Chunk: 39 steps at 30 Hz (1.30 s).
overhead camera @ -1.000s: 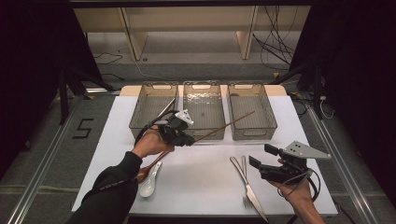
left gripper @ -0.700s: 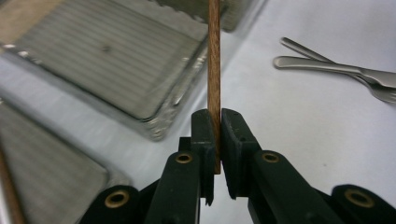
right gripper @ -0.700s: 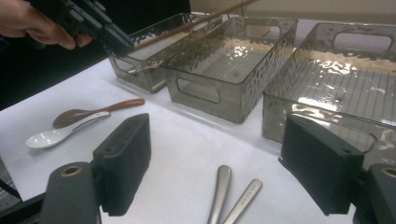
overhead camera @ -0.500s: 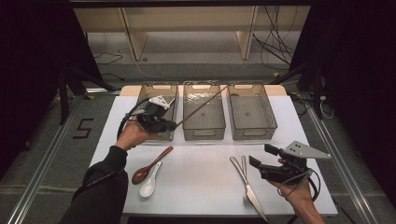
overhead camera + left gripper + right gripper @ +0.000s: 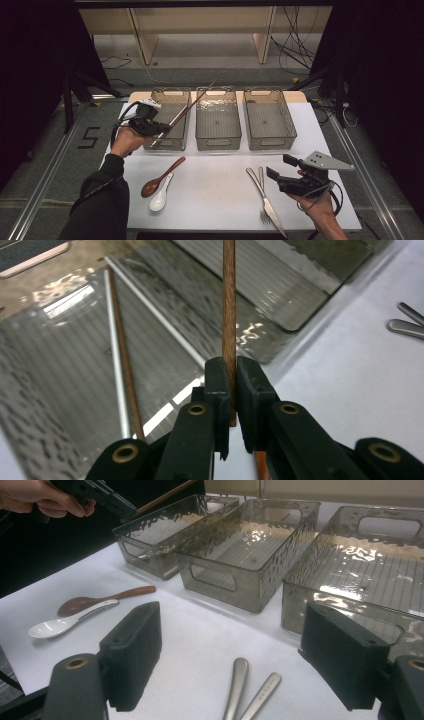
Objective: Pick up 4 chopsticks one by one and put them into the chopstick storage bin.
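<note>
White tabletop (image 5: 220, 175) is seen in the high view, ringed by dark curtains, with 3 clear bins in a row at its far side. The left gripper (image 5: 150, 126) is held at the near left corner of the left bin (image 5: 167, 120), and a brown chopstick (image 5: 187, 109) is clamped in it, slanting up and right so that its far tip reaches over the rim of the middle bin (image 5: 218, 122). A brown spoon (image 5: 159, 177) and a white spoon (image 5: 161, 196) lie touching on the near left of the table; a fork (image 5: 262, 192) and a knife (image 5: 267, 205) lie beside the right gripper (image 5: 281, 167), whose jaws stand open on nothing.

From the left gripper view, the chopstick (image 5: 229, 305) is pinched close to its lower end between shut pads (image 5: 218, 382), above the left bin (image 5: 75, 365), where 1 brown stick (image 5: 125, 365) and 1 silvery one (image 5: 114, 355) already lie. With so short a hold, the long free length could swing or slip when released, and the tip could catch the shared rim and land in the middle bin.

From the right gripper view, the wide-open right gripper (image 5: 235, 645) is shown over the fork and knife handles (image 5: 245, 690). Should the chopstick be dropped at this slant, it may be left propped on the left bin (image 5: 170, 535) wall rather than flat inside.
</note>
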{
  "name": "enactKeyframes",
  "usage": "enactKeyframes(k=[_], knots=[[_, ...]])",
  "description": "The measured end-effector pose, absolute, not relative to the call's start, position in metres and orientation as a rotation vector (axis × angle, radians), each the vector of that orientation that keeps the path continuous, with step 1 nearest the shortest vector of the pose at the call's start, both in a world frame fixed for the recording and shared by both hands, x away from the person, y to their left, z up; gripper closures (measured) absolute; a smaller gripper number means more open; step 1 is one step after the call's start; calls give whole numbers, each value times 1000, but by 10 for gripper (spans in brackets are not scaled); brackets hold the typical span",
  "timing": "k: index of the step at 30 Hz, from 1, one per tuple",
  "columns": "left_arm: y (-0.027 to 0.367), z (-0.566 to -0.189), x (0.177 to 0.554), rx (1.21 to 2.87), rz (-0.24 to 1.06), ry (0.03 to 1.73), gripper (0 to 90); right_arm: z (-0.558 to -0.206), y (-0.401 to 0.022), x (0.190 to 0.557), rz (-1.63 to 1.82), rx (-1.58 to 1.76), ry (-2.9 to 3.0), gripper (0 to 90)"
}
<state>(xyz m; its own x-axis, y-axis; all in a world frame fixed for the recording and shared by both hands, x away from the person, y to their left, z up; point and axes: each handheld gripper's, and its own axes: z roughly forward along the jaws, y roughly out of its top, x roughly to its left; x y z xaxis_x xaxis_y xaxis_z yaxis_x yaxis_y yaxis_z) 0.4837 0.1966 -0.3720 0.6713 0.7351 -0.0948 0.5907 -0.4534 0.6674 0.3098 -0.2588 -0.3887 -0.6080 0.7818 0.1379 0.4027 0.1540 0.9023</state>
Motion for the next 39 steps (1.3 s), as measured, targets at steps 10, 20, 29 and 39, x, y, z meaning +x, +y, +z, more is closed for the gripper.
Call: enactKeyframes(k=[10,20,29,39], knots=[[218,-380,492,2153,280,1123,837,-388,-259,310,1443,1127,2075,252],[233,-386,497,2123,293,1196,837,-388,-258,309,1441,1129,2079,253],[239,-391,500,2117,318,1238,837,-388,-258,309,1439,1128,2079,253],[241,-394,502,2117,325,1265,836,-389,-258,309,1435,1128,2079,253]])
